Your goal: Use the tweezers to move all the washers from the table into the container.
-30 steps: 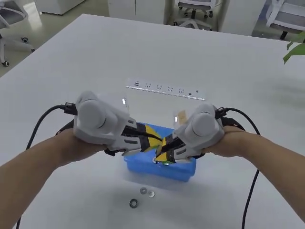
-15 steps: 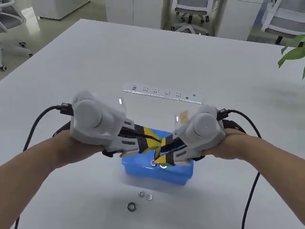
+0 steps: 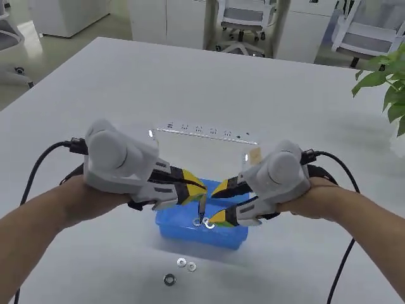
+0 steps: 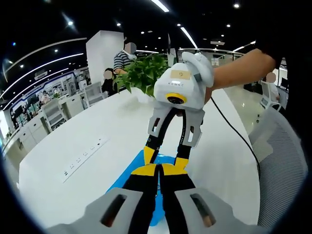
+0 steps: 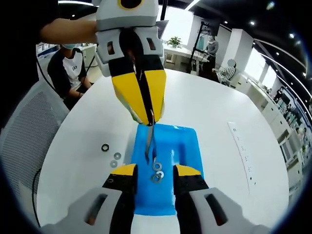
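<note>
my left gripper (image 3: pixel 197 190) + right gripper (image 3: pixel 218 204): housings smooth light-grey plastic, satin sheen. jaws black plastic, matt yellow tips.
tweezers (image 5: pixel 150 139): thin bare metal, dull grey.
washers (image 5: pixel 157 171): bright metal, shiny. black washer (image 5: pixel 105 147): dark finish, low gloss.
container (image 5: pixel 187 141): blue plastic, smooth, slight gloss.
table (image 5: pixel 209 107): white, smooth, mostly matt, faint light glare.
power strip (image 3: pixel 202 131): white plastic, smooth.
cables (image 3: pixel 38 168): black rubbery jacket, matt.
chair (image 5: pixel 29 131): grey mesh fabric, open weave.
</note>
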Demonstrator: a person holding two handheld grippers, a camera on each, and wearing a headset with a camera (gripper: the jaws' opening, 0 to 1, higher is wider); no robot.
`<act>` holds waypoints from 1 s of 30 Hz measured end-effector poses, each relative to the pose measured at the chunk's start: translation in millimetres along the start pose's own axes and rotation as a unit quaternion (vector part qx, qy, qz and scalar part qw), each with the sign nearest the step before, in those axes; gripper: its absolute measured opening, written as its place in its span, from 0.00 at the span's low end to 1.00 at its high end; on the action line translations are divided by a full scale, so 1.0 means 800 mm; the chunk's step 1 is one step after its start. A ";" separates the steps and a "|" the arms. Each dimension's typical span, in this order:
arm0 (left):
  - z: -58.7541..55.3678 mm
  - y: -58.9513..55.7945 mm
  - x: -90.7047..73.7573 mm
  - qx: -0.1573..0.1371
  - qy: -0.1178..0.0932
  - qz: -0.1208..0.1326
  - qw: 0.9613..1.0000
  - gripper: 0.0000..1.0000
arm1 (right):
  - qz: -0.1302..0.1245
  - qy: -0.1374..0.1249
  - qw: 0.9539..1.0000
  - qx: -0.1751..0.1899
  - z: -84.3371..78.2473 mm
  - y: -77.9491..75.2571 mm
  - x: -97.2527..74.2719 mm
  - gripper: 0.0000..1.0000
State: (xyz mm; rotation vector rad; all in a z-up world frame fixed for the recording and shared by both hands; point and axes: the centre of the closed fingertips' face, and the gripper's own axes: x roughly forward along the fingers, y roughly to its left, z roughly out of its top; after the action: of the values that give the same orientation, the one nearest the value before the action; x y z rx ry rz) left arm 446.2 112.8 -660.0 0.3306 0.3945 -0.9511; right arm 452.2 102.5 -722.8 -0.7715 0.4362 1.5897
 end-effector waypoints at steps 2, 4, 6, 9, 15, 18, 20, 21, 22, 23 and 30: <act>0.003 -0.001 -0.003 -0.012 -0.002 -0.001 1.000 0.05 | -0.005 0.000 1.000 0.009 -0.001 0.001 -0.007 0.33; 0.008 -0.003 -0.007 -0.017 -0.003 -0.002 1.000 0.05 | -0.015 0.001 1.000 0.010 -0.004 0.000 -0.013 0.36; 0.011 -0.005 -0.009 -0.016 -0.004 -0.001 1.000 0.05 | -0.024 -0.001 0.999 0.023 -0.005 0.002 -0.020 0.39; 0.015 -0.008 -0.012 -0.014 -0.005 0.001 1.000 0.05 | -0.045 -0.013 0.998 0.035 -0.006 0.000 -0.031 0.46; 0.020 -0.013 -0.018 -0.011 -0.004 0.002 1.000 0.05 | -0.068 -0.027 0.996 0.057 -0.009 0.004 -0.047 0.55; 0.022 -0.019 -0.021 -0.012 -0.003 -0.001 1.000 0.05 | -0.079 -0.033 0.994 0.071 -0.012 0.009 -0.053 0.60; 0.023 -0.022 -0.022 -0.012 -0.004 -0.002 1.000 0.05 | -0.084 -0.036 0.993 0.075 -0.014 0.013 -0.056 0.63; 0.023 -0.024 -0.023 -0.013 -0.004 -0.004 1.000 0.05 | -0.085 -0.037 0.993 0.077 -0.015 0.016 -0.057 0.64; 0.023 -0.026 -0.024 -0.012 -0.004 -0.005 1.000 0.05 | -0.086 -0.039 0.992 0.081 -0.015 0.018 -0.058 0.65; 0.023 -0.028 -0.025 -0.012 -0.003 -0.006 1.000 0.05 | -0.088 -0.041 0.992 0.086 -0.015 0.021 -0.059 0.66; 0.024 -0.030 -0.031 -0.010 -0.006 -0.004 1.000 0.05 | -0.093 -0.042 0.990 0.100 -0.020 0.039 -0.059 0.74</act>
State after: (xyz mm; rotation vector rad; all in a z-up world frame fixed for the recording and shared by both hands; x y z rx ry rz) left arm 416.5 109.0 -633.7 0.3044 0.3947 -0.9553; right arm 426.6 51.9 -705.9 -0.5726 0.4415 1.3749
